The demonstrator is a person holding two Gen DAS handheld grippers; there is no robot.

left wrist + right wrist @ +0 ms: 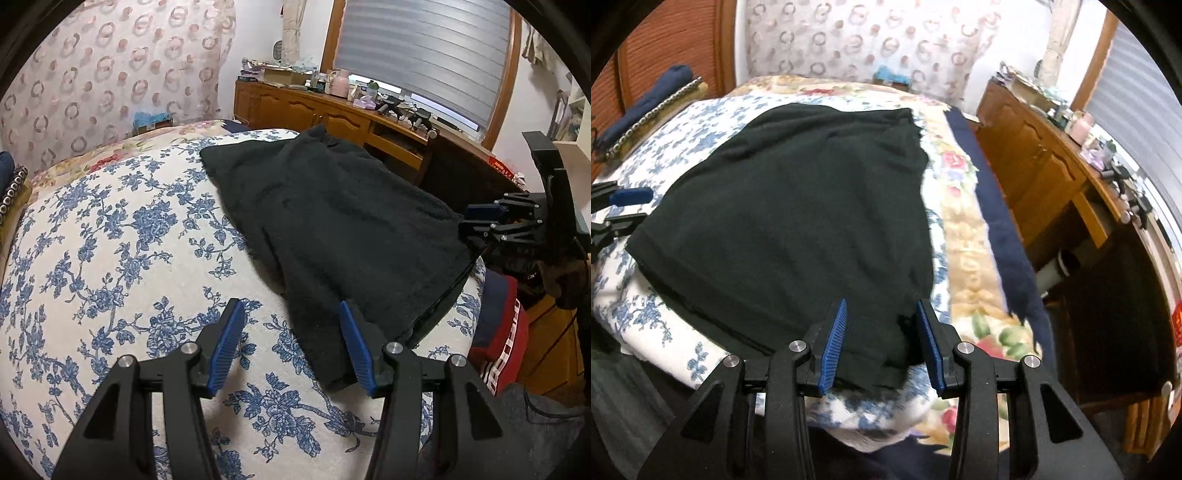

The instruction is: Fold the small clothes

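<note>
A dark green-black fleece garment (343,229) lies spread flat on a white bed cover with blue flowers (110,258). My left gripper (291,347) is open at the garment's near corner; its right finger rests over the cloth edge, its left finger over the bare cover. In the right wrist view the same garment (798,221) fills the middle. My right gripper (881,347) is open, its jaws straddling the garment's near right corner. The right gripper also shows in the left wrist view (480,221) at the garment's far right edge.
A wooden sideboard (314,110) with clutter stands beyond the bed under a window blind. A floral blanket (964,236) and a navy edge run along the bed's side. A red and navy item (498,332) lies by the bed. A patterned curtain (110,74) hangs behind.
</note>
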